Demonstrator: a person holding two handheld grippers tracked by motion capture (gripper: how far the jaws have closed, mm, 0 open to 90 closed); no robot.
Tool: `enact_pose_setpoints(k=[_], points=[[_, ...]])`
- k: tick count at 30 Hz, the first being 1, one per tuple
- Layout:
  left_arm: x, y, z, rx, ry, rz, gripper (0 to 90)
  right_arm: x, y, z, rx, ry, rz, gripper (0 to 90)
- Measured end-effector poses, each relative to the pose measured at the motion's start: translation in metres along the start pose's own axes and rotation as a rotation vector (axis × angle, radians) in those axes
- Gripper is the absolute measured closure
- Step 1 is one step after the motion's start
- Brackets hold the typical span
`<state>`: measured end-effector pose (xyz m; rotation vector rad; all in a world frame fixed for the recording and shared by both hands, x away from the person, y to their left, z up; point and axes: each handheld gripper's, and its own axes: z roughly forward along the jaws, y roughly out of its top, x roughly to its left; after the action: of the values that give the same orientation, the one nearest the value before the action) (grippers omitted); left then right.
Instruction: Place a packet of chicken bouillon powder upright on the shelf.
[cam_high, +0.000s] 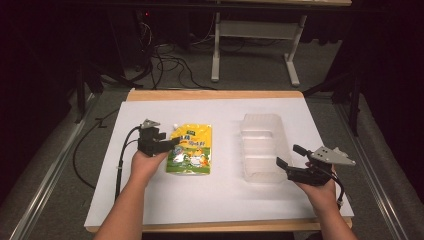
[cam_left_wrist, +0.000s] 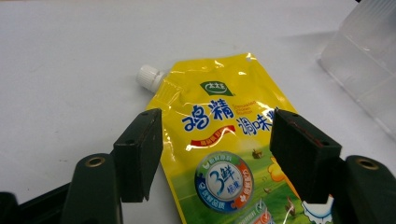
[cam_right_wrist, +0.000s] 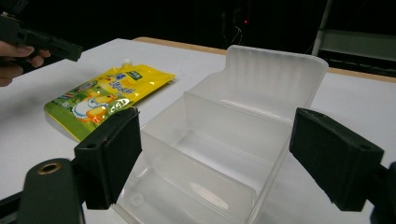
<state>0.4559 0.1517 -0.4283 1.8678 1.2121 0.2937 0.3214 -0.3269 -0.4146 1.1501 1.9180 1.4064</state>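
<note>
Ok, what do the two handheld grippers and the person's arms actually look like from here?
Both are black two-jaw tools. The left gripper has blocky rectangular jaws, brass-coloured rivets at the arm pivots, a grey three-cornered plate on top and a black cable trailing toward the table's near edge. The right gripper matches, with a larger grey plate. The forearms are bare, with no sleeves or gloves visible.

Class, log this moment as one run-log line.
left hand-held gripper: open over yellow pouch | right hand-held gripper: open at clear box | box: empty
</note>
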Motion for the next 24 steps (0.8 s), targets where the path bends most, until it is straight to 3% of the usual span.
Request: enact_pose_setpoints(k=[8,11,24], points=[[0.004,0.018,0.000,-0.011,0.001,0.001,33.8,0.000,0.000,0.000,0.000,0.001,0.001,17.0],[0.007,0.021,0.003,-0.021,-0.002,-0.017,34.3,0.000,0.000,0.000,-0.001,0.001,0.000,17.1],[0.016,0.017,0.020,0.011,-0.009,-0.040,34.2,0.001,0.000,0.001,0.006,0.005,0.000,17.4]])
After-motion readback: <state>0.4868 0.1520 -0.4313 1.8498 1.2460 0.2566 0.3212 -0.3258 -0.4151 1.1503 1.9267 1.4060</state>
